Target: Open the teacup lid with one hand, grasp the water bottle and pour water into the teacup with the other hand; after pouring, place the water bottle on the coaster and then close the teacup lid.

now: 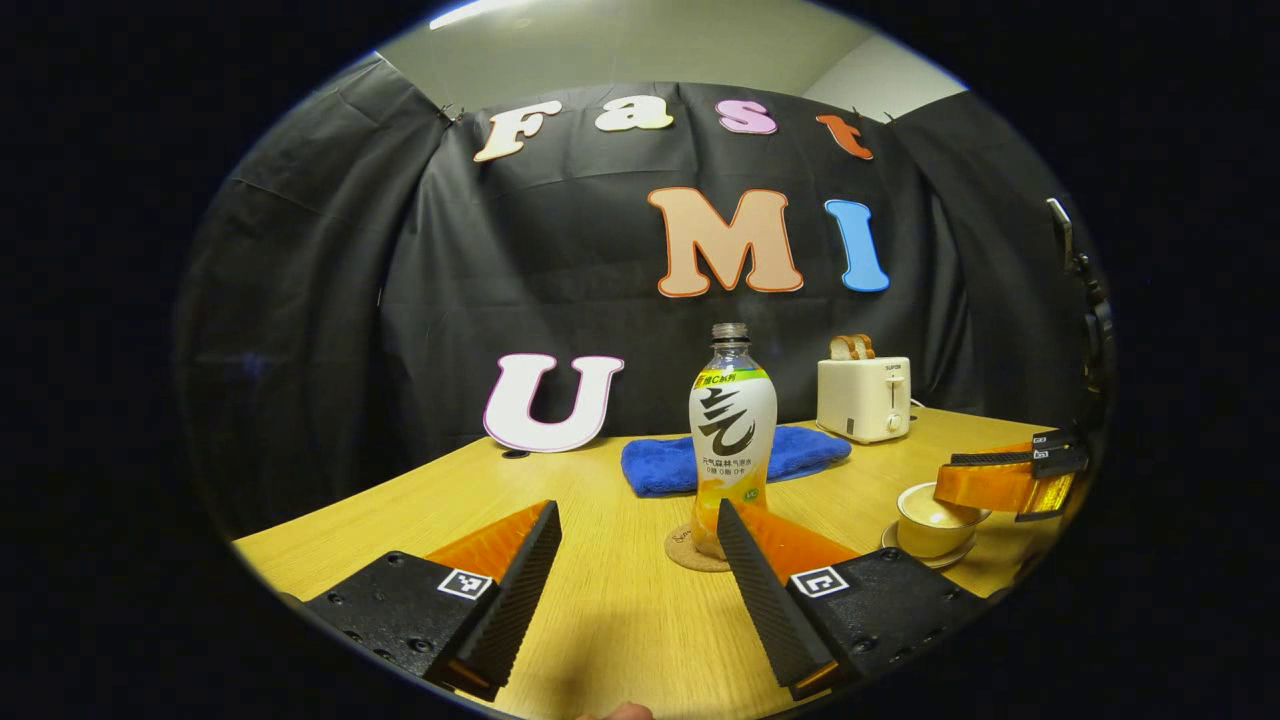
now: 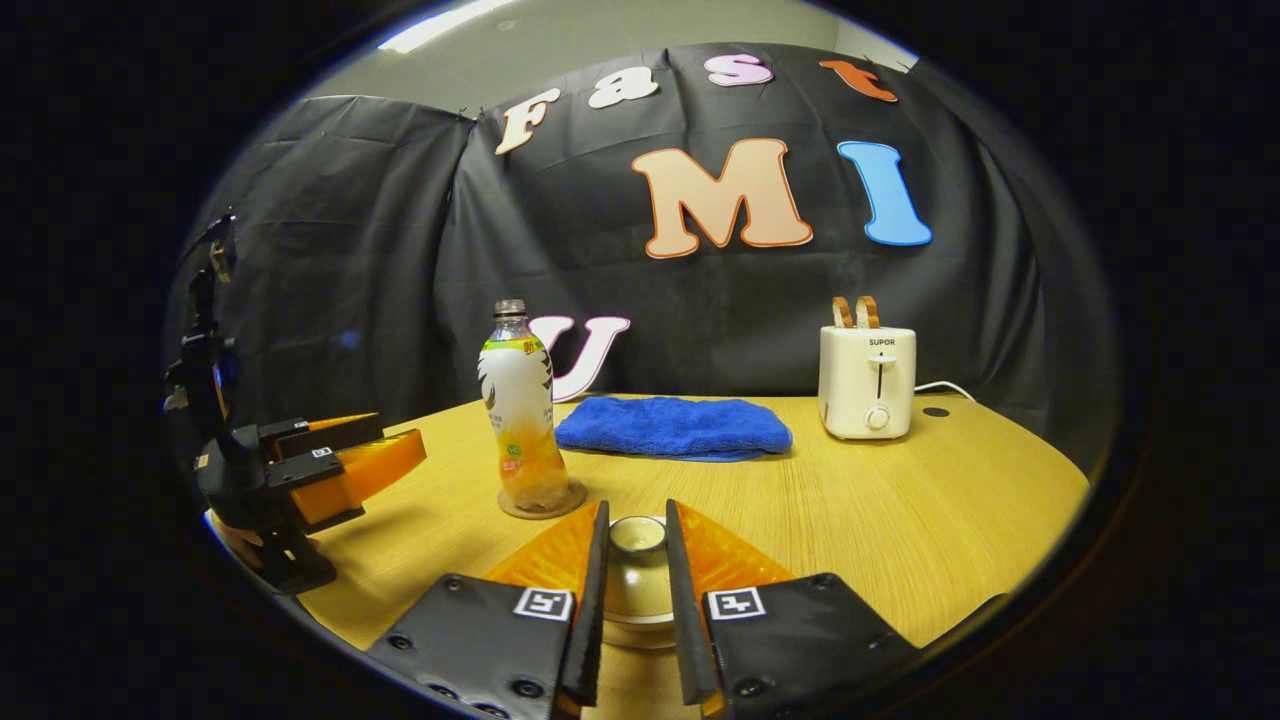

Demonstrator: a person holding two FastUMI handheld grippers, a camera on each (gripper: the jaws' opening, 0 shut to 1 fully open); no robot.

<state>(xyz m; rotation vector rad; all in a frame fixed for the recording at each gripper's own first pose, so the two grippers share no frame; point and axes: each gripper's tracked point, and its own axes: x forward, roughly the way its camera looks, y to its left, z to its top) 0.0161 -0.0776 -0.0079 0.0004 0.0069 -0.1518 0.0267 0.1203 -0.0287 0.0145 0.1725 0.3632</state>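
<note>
The water bottle [image 1: 732,440] stands upright on the round coaster [image 1: 690,552], near the middle of the wooden table [image 1: 620,610], uncapped. The left gripper [image 1: 640,590] hangs in front of it with its fingers spread wide, holding nothing. To the right sits the teacup [image 2: 637,585] on its saucer — the right gripper [image 2: 636,610] has both fingers closed on the lid knob [image 2: 637,534]. Behind lie a blue towel [image 2: 672,427] and a toaster [image 2: 866,381].
</note>
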